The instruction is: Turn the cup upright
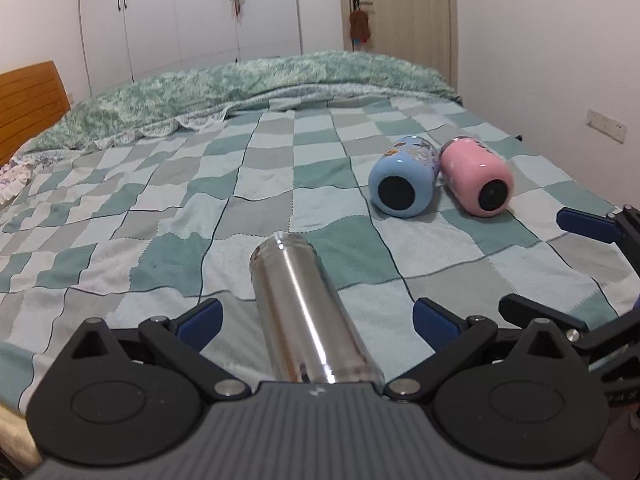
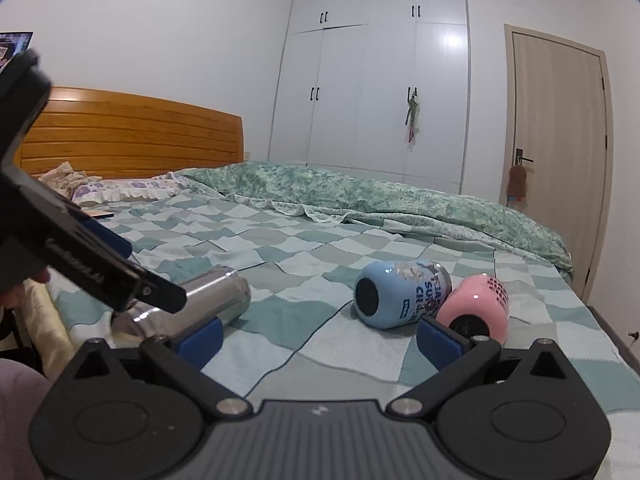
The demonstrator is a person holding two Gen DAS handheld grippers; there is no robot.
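Note:
Three cups lie on their sides on the checked bedspread [image 1: 160,216]. A steel cup [image 1: 308,312] lies lengthwise between the wide-open jaws of my left gripper [image 1: 318,324], untouched by the blue pads; it also shows in the right wrist view [image 2: 192,304]. A blue printed cup [image 1: 404,178] and a pink cup [image 1: 478,178] lie side by side, touching, bases toward me. My right gripper [image 2: 318,338] is open and empty, just short of the blue cup [image 2: 396,300] and pink cup [image 2: 478,308].
A rumpled green quilt [image 1: 248,88] lies across the far side of the bed. A wooden headboard [image 2: 128,132] and pillows are at the left. White wardrobes [image 2: 372,88] and a door [image 2: 556,152] stand behind. The right gripper's fingers [image 1: 588,226] reach in at the right of the left wrist view.

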